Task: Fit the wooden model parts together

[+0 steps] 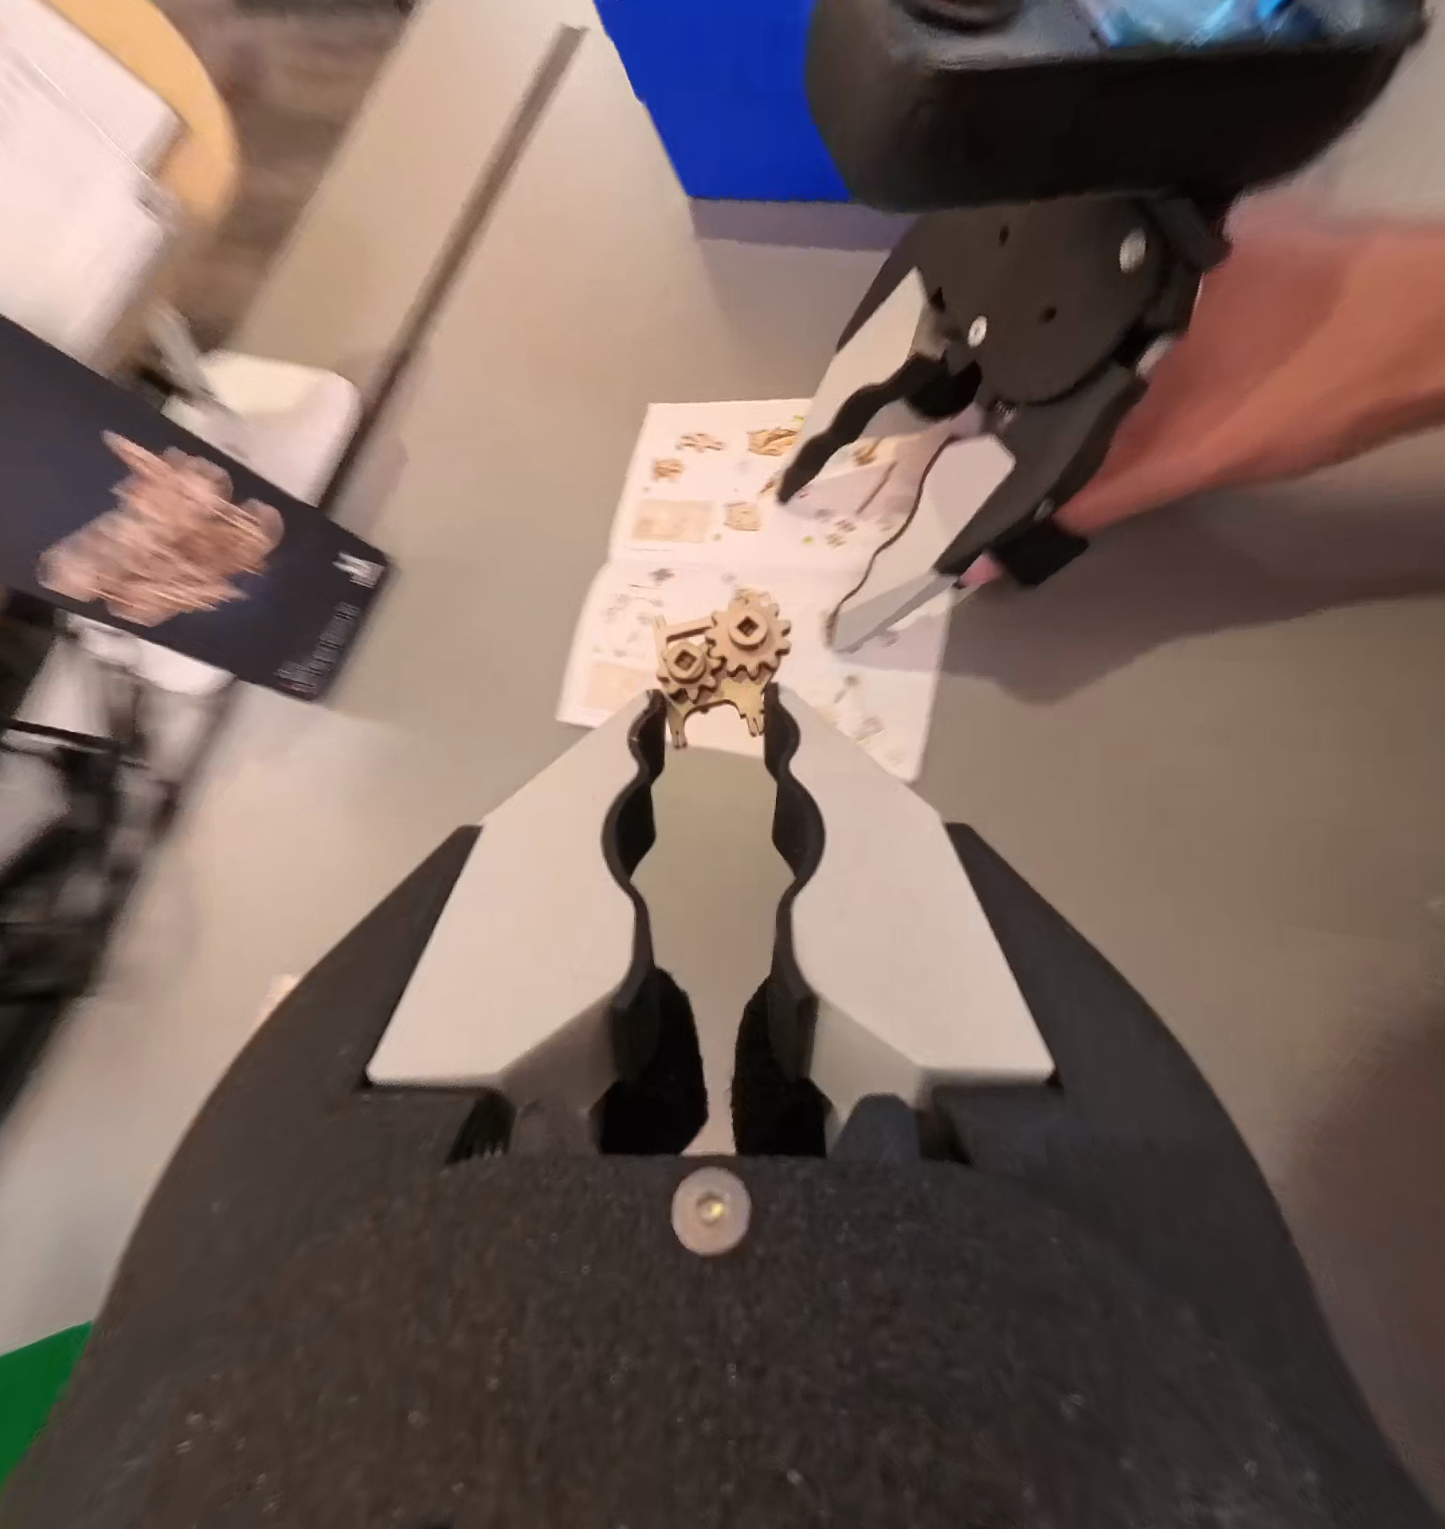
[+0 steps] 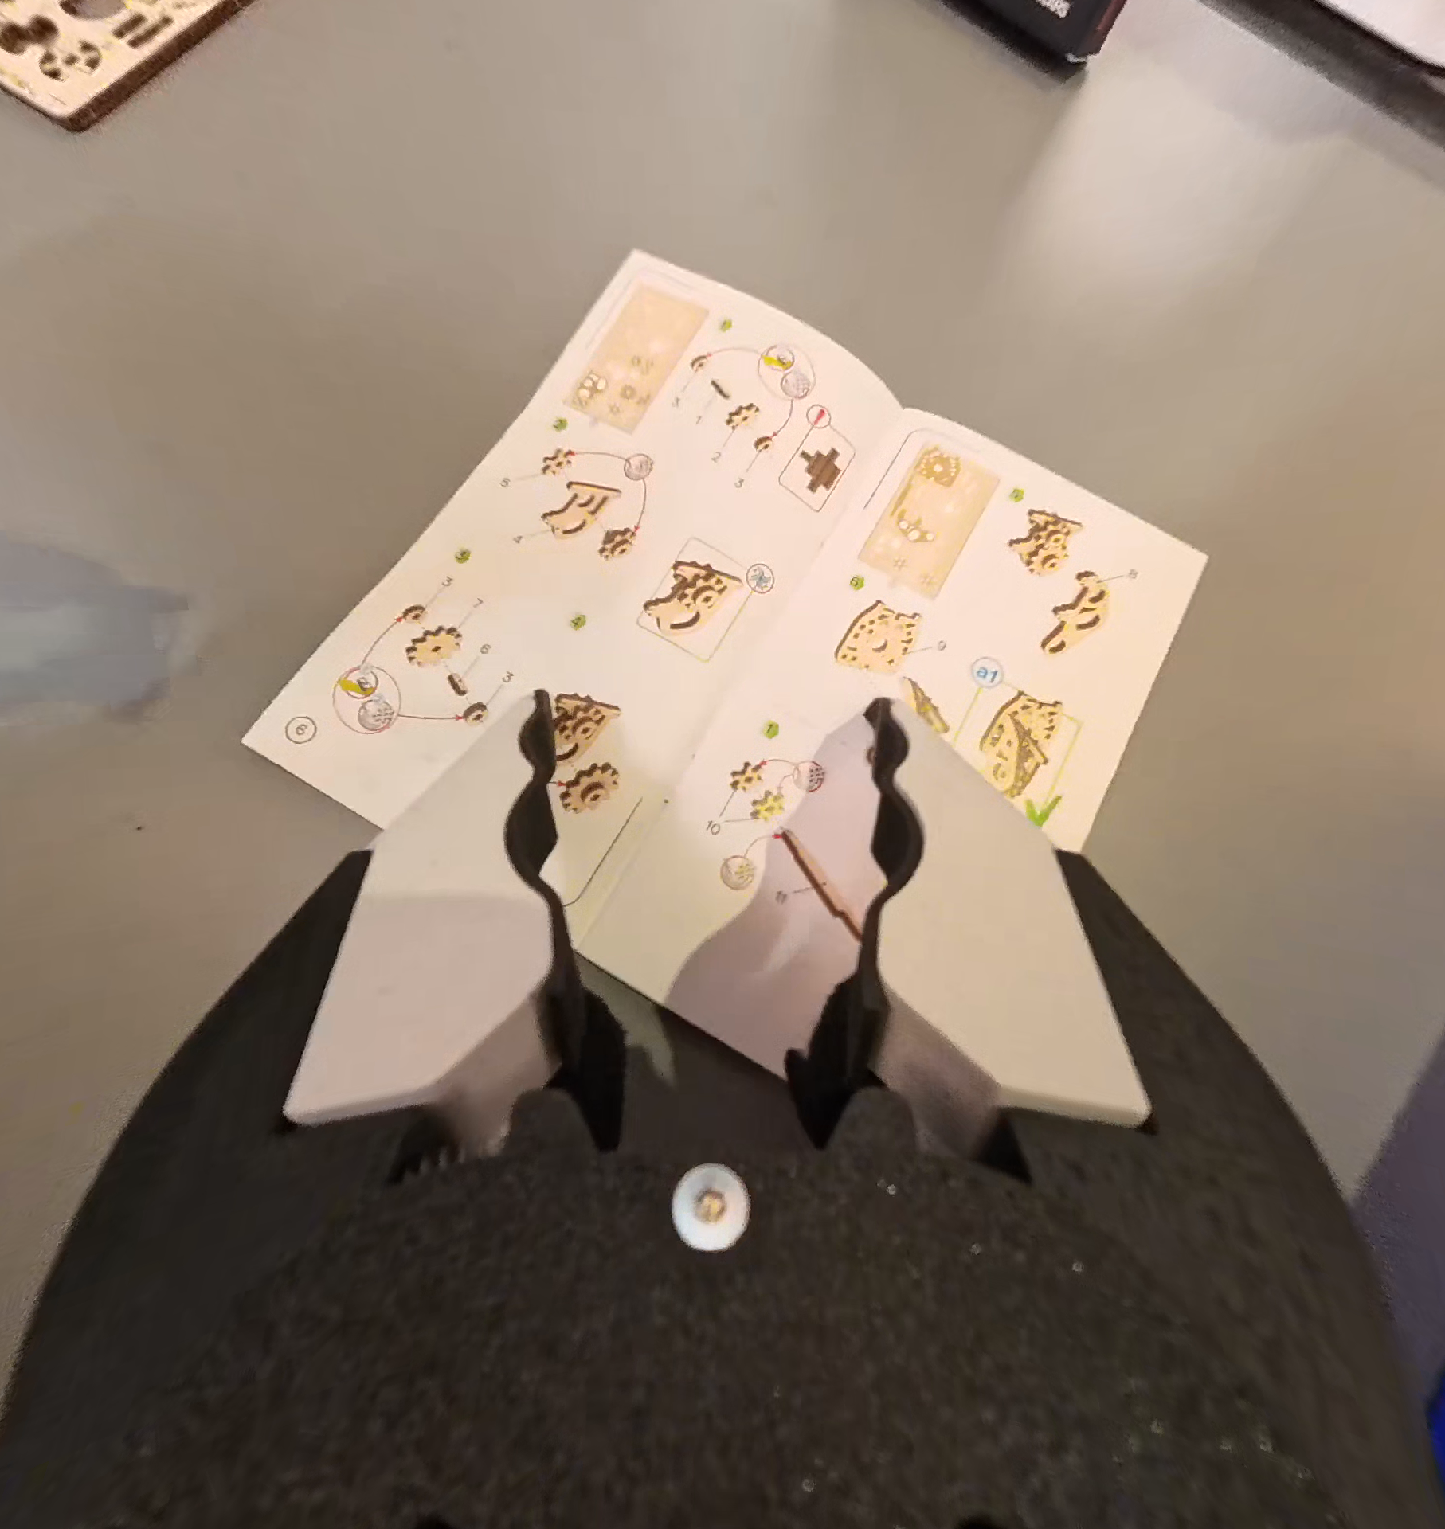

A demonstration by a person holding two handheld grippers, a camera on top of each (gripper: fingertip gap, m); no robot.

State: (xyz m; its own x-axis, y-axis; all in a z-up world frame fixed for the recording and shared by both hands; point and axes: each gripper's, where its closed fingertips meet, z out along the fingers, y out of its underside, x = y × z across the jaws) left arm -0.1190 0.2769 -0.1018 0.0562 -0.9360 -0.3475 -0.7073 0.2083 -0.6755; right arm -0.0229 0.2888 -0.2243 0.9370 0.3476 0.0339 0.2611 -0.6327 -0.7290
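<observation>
My left gripper (image 1: 712, 705) is shut on a small wooden gear assembly (image 1: 723, 660), a flat piece with two cogs on it, held by its lower legs above the grey table. My right gripper (image 2: 707, 711) is open and empty, hovering over the open instruction booklet (image 2: 686, 529). In the left wrist view the right gripper (image 1: 818, 571) shows at the upper right, held by a hand (image 1: 1298, 372), over the booklet (image 1: 703, 505). A wooden parts sheet (image 2: 74, 50) with cut-outs lies at the far left corner of the right wrist view.
The dark model box (image 1: 165, 529) lies at the left on the grey table (image 1: 1199, 827). A blue object (image 1: 719, 91) stands at the back. A green patch (image 1: 7, 1406) shows at the lower left. A dark box corner (image 2: 1042, 21) sits at the top right. Measured from the fingertips, the blue object (image 1: 719, 91) is 20 cm or so from the right gripper and 35 cm from the left.
</observation>
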